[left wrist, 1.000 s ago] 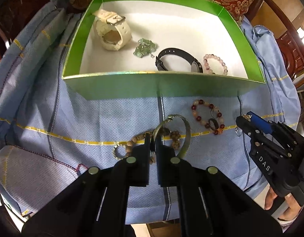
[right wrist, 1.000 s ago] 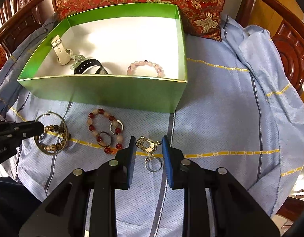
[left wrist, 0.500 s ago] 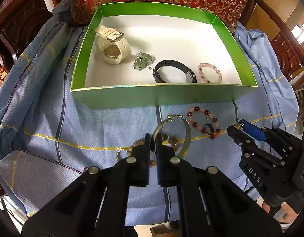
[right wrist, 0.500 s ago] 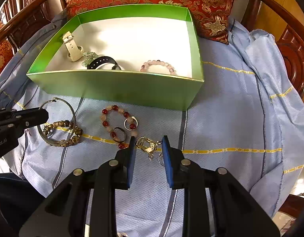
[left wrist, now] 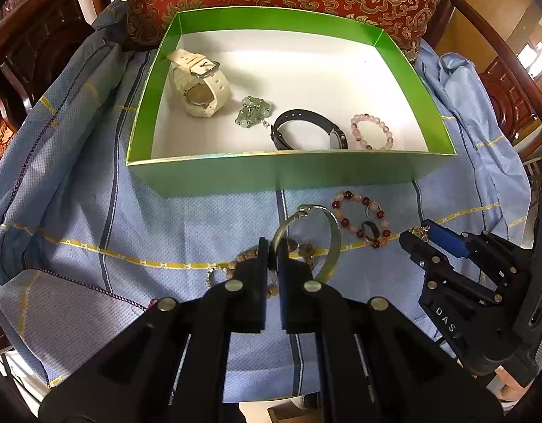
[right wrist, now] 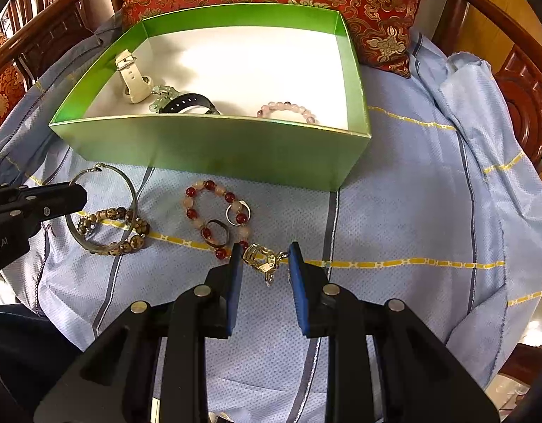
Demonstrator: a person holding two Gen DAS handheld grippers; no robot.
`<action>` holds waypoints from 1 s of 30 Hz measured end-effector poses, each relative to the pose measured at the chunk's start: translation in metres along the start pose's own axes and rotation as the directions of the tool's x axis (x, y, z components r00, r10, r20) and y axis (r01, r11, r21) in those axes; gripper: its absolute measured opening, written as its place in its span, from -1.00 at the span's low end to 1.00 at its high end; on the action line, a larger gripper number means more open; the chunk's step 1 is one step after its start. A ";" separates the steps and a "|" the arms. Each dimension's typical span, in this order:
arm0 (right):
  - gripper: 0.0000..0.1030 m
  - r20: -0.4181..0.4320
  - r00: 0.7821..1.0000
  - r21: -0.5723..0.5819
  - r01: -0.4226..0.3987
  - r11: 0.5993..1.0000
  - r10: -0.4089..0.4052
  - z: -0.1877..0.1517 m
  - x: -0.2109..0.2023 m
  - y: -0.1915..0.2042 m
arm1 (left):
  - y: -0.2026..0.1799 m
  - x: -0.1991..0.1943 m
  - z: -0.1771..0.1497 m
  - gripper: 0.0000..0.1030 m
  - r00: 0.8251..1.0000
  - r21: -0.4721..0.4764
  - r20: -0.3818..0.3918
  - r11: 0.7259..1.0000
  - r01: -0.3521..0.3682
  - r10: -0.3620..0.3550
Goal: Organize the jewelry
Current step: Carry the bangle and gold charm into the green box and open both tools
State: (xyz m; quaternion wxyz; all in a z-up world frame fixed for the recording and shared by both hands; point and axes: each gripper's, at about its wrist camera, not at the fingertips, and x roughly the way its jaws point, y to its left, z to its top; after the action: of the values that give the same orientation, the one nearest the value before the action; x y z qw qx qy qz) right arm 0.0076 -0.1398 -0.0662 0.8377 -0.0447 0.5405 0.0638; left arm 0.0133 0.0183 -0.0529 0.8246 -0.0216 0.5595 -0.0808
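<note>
Here we see the left gripper [left wrist: 273, 246] clamped on the rim of a silver bangle [left wrist: 332, 243], which tilts up off the blue cloth [left wrist: 165, 232] above a brown bead bracelet [right wrist: 110, 216]. The right gripper [right wrist: 265, 264] grips a small gold clasp [right wrist: 260, 259], perhaps just clear of the cloth. A red bead bracelet [right wrist: 207, 208] lies between them, before the near wall of the green box [right wrist: 214, 148].
</note>
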 end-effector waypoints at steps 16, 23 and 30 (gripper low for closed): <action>-0.49 0.096 0.994 -0.016 -0.051 0.999 0.052 0.010 -0.042 0.003 | -0.010 -0.034 0.012 -0.89 0.992 0.005 0.120 0.999 0.036 -0.036; -0.49 0.091 0.994 0.003 -0.067 0.998 0.066 0.011 -0.040 -0.005 | -0.022 -0.037 0.017 -0.88 0.991 0.033 0.123 0.999 0.039 -0.043; -0.49 0.225 0.967 0.036 -0.133 0.990 0.122 0.050 -0.079 -0.020 | 0.007 -0.058 0.077 -0.87 0.981 -0.003 0.188 0.999 0.049 -0.047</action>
State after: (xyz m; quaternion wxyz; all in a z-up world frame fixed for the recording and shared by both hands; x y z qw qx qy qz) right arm 0.0239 -0.1573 0.0265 0.8880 0.0189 0.4466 0.1085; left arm 0.0646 0.0301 0.0285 0.8715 -0.0456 0.4787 -0.0962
